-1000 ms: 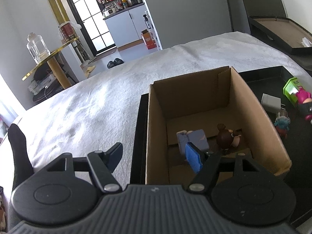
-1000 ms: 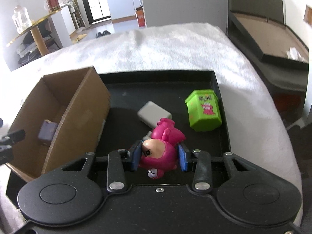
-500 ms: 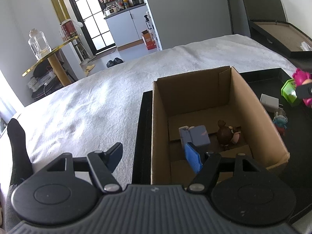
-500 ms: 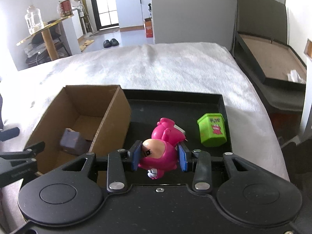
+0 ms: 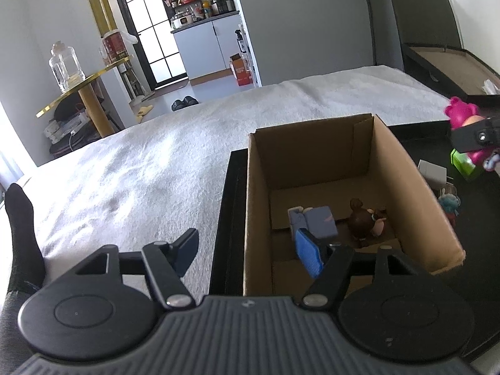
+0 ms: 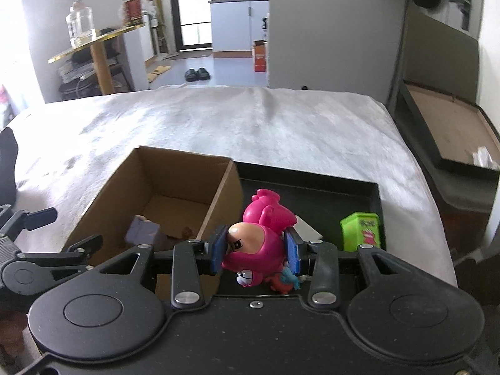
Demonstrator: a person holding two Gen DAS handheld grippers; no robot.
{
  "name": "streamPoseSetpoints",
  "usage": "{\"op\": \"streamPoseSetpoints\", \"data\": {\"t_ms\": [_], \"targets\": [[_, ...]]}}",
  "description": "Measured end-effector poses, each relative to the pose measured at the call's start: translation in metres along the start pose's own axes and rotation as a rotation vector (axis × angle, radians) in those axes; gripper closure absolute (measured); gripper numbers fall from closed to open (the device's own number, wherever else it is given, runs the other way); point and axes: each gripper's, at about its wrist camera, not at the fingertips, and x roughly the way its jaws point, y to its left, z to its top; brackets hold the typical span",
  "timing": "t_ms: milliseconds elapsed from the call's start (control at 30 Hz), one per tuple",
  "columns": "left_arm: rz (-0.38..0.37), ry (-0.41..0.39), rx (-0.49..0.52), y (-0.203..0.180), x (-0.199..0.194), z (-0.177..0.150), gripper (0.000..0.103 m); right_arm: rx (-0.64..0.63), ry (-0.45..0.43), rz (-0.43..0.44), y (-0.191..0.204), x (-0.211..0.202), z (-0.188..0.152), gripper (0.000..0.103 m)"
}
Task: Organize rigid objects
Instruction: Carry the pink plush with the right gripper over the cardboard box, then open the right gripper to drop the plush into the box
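clamping the pink toy (image 6: 261,243) in your right gripper (image 6: 256,250), left gripper (image 5: 247,250) apart and empty; you risk clipping the box (image 6: 218,200) wall, knocking it loose.

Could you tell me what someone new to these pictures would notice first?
The bright pink toy figure stands out, clamped between the blue fingers of the right gripper, raised above the black tray just right of the open cardboard box. That box holds a purple block and a brown figurine. The left gripper is open at its near left corner.
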Motion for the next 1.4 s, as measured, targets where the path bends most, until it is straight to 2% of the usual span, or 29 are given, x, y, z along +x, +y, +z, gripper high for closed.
{"op": "streamPoseSetpoints", "data": {"t_ms": [67, 200, 433, 533, 933, 1100, 1400], "targets": [[-0.006, -0.010, -0.012, 0.003, 0.001, -0.001, 0.038, -0.018, -0.004, 0.010, 0.007, 0.002, 0.003, 0.065], [-0.017, -0.006, -0.025, 0.005, 0.006, -0.002, 0.051, -0.056, -0.005, 0.026, 0.022, 0.009, 0.009, 0.065], [-0.072, 0.001, -0.044, 0.010, 0.009, -0.004, 0.089, -0.130, 0.013, 0.045, 0.047, 0.024, 0.016, 0.065], [-0.095, -0.001, -0.058, 0.015, 0.010, -0.004, 0.096, -0.187, 0.023, 0.052, 0.056, 0.030, 0.016, 0.065], [-0.141, -0.002, -0.087, 0.022, 0.013, -0.005, 0.097, -0.423, 0.102, 0.072, 0.088, 0.066, 0.018, 0.064], [-0.156, 0.000, -0.098, 0.026, 0.015, -0.006, 0.097, -0.523, 0.133, 0.036, 0.097, 0.082, 0.014, 0.064], [-0.157, -0.010, -0.106, 0.026, 0.015, -0.008, 0.097, -0.487, 0.140, 0.011, 0.094, 0.079, 0.015, 0.061]]}}
